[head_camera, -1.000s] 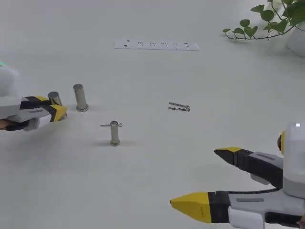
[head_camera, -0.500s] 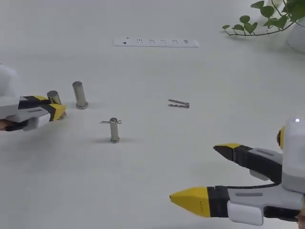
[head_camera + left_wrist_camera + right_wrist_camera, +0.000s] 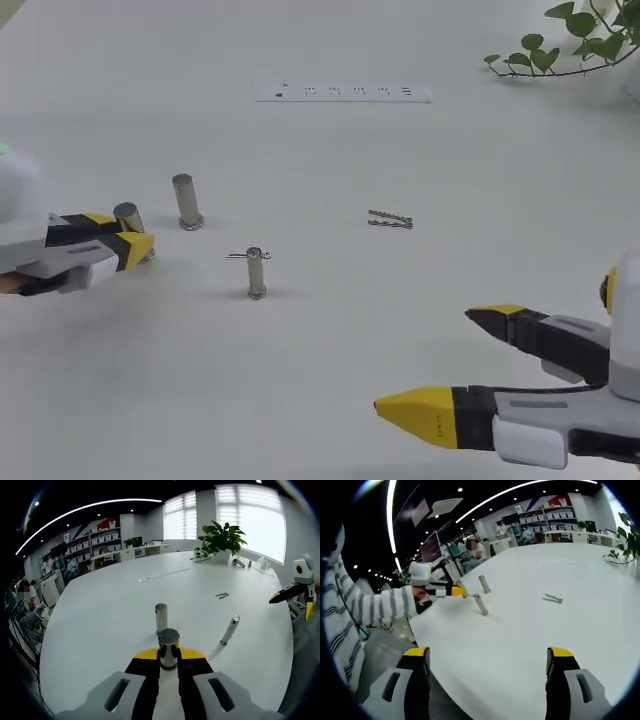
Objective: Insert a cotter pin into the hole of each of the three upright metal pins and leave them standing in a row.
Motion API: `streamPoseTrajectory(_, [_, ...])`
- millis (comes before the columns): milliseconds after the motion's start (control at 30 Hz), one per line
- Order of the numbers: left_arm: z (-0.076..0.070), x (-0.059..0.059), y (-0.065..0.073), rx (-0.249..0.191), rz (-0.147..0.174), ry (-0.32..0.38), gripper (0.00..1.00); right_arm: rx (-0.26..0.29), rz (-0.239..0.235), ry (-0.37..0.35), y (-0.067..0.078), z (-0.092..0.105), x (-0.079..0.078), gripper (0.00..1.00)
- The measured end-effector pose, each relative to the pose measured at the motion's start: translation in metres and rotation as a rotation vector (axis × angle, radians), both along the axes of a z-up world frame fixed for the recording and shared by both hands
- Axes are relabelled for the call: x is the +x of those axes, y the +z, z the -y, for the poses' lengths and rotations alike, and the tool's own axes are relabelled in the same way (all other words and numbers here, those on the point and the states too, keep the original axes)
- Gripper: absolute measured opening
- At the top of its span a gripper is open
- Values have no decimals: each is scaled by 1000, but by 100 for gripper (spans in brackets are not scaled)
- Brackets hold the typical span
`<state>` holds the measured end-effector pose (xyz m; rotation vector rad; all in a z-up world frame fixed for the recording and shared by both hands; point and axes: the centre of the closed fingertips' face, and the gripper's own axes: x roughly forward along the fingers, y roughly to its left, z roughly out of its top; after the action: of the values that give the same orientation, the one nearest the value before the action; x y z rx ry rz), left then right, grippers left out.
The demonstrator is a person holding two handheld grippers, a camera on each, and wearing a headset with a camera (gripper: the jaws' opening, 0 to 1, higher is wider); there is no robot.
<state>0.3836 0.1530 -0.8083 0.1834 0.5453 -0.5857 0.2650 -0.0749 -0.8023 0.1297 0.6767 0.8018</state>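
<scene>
Three upright metal pins stand on the white table. My left gripper (image 3: 135, 246) (image 3: 168, 656) is shut on the leftmost metal pin (image 3: 128, 217) (image 3: 168, 645) near its base. A bare second pin (image 3: 185, 200) (image 3: 161, 618) stands just behind it. To the right, the third pin (image 3: 256, 273) (image 3: 229, 629) (image 3: 481, 604) has a cotter pin (image 3: 248, 256) through its top hole. Loose cotter pins (image 3: 390, 219) (image 3: 222, 595) (image 3: 552, 598) lie further right. My right gripper (image 3: 430, 362) (image 3: 489, 655) hovers open and holds nothing, near the table's front right.
A white power strip (image 3: 343, 93) (image 3: 165, 573) lies at the far side of the table. A potted plant (image 3: 580, 40) (image 3: 220, 537) stands at the back right. A striped sleeve (image 3: 375, 610) reaches along the left gripper. Bare tabletop lies between the pins and my right gripper.
The head camera has shifted, so the whole picture has slid a little to the right. Neither the grippers nor the pins have visibly moved on the table.
</scene>
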Motion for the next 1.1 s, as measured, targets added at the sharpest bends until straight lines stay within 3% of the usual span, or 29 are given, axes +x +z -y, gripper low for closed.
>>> streamPoseTrajectory(133, [6,-12,9,14,13,-25,11,-7,2,1,-2,3,1,98])
streamPoseTrajectory(233, [10,-19,14,-20,5,-32,11,-4,3,8,-2,3,0,98])
streamPoseTrajectory(533, [25,-45,11,-16,-12,-33,11,-14,19,54,0,-3,-3,98])
streamPoseTrajectory(700, [44,-58,9,-33,-16,-50,11,-27,26,81,-1,-2,-7,98])
streamPoseTrajectory(1100, [80,-72,2,-78,-41,-59,11,12,23,85,1,-3,-10,98])
